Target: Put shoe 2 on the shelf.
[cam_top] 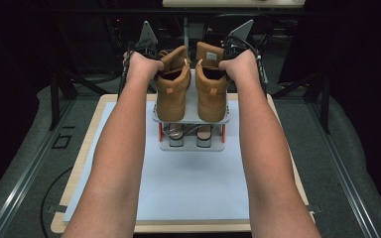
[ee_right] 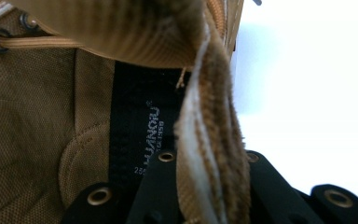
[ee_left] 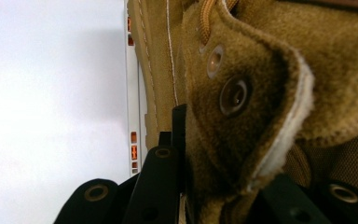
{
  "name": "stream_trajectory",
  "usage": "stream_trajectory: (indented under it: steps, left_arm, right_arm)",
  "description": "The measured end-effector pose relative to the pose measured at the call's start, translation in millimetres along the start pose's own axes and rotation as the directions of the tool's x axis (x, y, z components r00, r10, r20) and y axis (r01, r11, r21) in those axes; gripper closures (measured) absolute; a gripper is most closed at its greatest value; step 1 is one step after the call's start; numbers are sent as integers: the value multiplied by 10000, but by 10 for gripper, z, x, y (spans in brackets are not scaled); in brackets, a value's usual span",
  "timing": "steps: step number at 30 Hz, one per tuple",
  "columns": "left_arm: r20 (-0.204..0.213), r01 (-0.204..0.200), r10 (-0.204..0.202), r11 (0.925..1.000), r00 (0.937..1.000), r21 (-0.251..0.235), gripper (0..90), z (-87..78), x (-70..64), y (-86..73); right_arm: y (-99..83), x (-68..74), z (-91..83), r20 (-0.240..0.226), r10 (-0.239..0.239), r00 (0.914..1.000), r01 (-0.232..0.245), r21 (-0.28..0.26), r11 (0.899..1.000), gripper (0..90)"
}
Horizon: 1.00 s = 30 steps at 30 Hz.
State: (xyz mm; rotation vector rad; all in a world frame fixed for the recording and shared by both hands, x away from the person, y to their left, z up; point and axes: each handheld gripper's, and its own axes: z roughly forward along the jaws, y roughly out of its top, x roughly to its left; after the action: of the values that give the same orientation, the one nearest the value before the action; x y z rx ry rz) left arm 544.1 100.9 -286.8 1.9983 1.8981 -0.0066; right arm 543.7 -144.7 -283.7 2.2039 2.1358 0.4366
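Well, white mat (cam_top: 193,183) on wood tabletop (cam_top: 87,158), dark rm.

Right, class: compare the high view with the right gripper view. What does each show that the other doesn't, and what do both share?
High view alone: both forearms, the left boot, the grey shoe rack with another pair below, and the wooden table.

Right gripper view alone: the black label inside the boot, and the collar edge pinched between the jaws.

Both: the right boot and the white mat.

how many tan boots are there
2, side by side on the top shelf of the grey rack: the left boot in the left gripper, the right boot in the right gripper.
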Motion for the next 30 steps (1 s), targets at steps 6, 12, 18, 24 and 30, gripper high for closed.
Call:
stream_trajectory:
  steps: [6,12,18,24,30]
  left_arm:
    - [53,-193,193,9998,9998,-42,834,6,15,-11]
    - [77,-467,466,9989,9989,42,814,6,15,-8]
    - [144,-545,544,9985,9984,48,800,3,26,-3]
    - [145,-599,599,9982,9981,-49,770,-3,11,-6]
    - [199,-694,700,9972,9974,-279,694,-15,3,-4]
  right_arm:
    - [4,1,4,-106,-294,9995,294,-16,9996,833]
    - [12,23,4,-76,-465,9989,465,26,9989,813]
    - [20,18,-5,-151,-436,9989,436,-17,9990,792]
    - [17,27,-22,-158,-571,9982,568,-177,9982,753]
    - [19,7,-43,-378,-632,9973,616,-419,9972,685]
